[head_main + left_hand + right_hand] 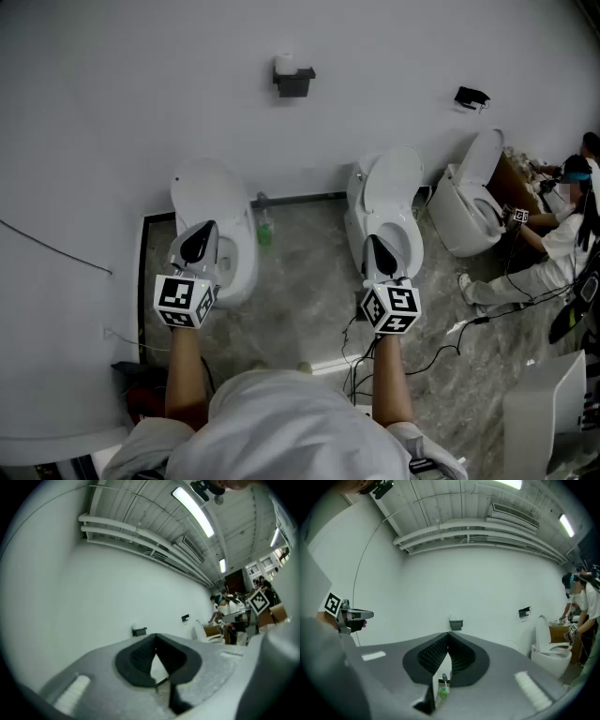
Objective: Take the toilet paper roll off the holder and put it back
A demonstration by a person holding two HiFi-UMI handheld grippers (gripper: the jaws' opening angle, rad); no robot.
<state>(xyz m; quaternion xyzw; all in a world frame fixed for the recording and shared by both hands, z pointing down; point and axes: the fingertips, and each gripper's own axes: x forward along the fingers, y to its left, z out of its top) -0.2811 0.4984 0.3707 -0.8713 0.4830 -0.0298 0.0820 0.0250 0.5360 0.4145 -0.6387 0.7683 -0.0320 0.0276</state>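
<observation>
Toilet paper roll sits on the holder. My left tongs and right tongs hang well short of the holder, both pressed together, empty. I'd approach squarely, then open one.

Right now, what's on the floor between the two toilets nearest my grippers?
A small green bottle stands on the floor near the foot of the wall, between the left toilet and the middle toilet. The head view shows it.

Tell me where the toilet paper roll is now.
In the head view, the toilet paper roll sits on the dark wall-mounted holder at top centre, beyond the green bottle on the floor.
</observation>
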